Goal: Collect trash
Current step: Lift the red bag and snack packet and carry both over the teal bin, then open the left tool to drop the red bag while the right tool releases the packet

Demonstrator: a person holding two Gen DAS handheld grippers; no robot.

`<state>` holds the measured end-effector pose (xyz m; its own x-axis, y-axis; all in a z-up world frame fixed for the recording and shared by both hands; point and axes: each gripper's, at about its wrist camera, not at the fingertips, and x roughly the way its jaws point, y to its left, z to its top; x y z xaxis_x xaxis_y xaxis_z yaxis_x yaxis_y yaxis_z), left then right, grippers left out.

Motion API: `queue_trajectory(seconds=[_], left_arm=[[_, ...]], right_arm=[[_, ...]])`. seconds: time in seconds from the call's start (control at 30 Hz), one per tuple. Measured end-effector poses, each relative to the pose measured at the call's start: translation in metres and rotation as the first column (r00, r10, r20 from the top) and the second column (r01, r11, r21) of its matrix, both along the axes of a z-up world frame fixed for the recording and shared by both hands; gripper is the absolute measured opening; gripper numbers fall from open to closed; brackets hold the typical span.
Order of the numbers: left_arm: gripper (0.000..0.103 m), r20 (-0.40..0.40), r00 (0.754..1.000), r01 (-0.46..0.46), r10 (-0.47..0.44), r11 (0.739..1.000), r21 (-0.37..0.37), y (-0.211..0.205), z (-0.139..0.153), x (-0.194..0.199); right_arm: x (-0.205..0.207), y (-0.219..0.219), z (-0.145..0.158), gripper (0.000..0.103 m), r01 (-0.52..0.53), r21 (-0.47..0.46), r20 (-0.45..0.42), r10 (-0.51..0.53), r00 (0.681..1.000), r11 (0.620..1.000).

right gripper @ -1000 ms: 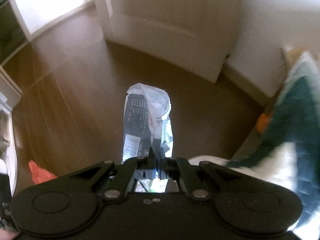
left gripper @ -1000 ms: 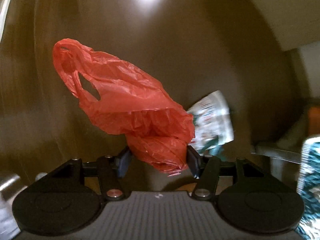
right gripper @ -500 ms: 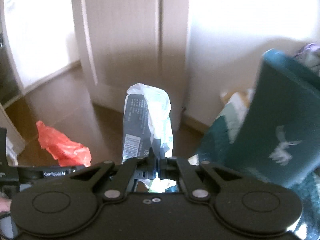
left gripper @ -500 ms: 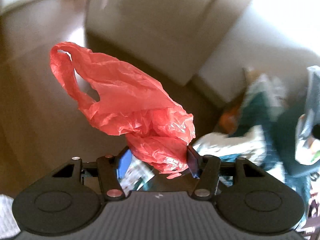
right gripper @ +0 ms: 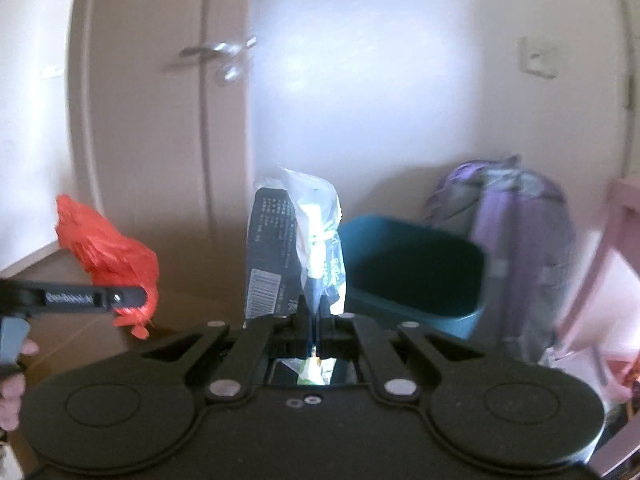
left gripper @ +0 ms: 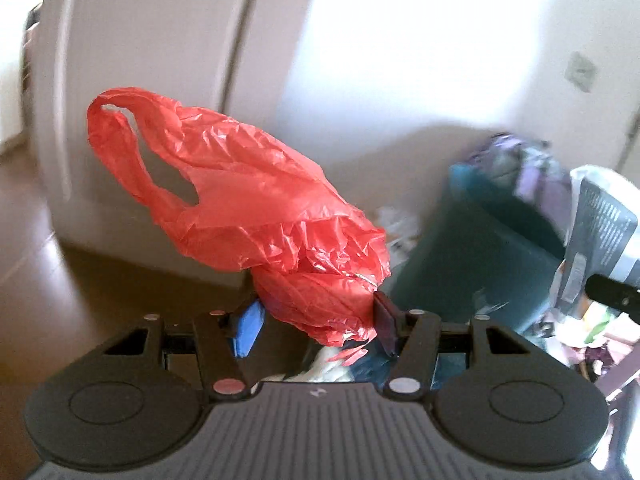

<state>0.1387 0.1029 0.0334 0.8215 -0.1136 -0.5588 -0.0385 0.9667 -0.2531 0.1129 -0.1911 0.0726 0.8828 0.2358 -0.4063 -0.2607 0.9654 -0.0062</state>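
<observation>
Your left gripper (left gripper: 316,316) has its jaws partly closed around the bunched lower end of the red plastic bag (left gripper: 248,208), so the looped handles stand free above the fingers; holding it by the crumpled mass keeps the light film from slipping, though the grip looks soft. In the right wrist view that same bag shows at the far left, carried beside your other load. Moving right, your right gripper (right gripper: 315,312) has its jaws pinched nearly together on the bottom edge of the snack wrapper (right gripper: 296,248), which stands upright from the tips, flat and thin enough to need that tight a pinch. Beyond and to the right sits the teal bin (right gripper: 416,268) on the floor by the wall, its mouth open toward you; the inside reads dark, and you cannot tell what it holds. A purple bag (right gripper: 520,236) leans just right of it. Both pieces seem carried toward the bin.
</observation>
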Motion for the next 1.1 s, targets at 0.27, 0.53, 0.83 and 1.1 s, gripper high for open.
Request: queue_trajectory(seconds=[0.27,0.53,0.83,1.1], left_arm=[[0.058,0.14,0.976,0.156,-0.169,0.983,0.095,-0.086,0.089,0.039],[0.058,0.134,0.948,0.279,-0.29,0.955,0.097,-0.17,0.126,0.081],[0.058,0.025,0.946,0.315,-0.323,0.936,0.16,-0.226,0.104,0.142],[0.058,-0.148,0.953,0.294,-0.263,0.92,0.261,-0.261,0.054,0.197]], right_arm=[[0.027,-0.063,0.015,0.001,0.123,0.032,0.053,-0.124,0.991,0.992],[0.052,-0.099,0.007,0.0,0.184,0.059,0.039,-0.187,0.982,0.981],[0.108,-0.102,-0.028,0.0,0.182,0.05,-0.069,-0.178,0.982,0.982],[0.134,-0.099,-0.038,0.001,0.14,0.029,-0.086,-0.137,0.987,0.99]])
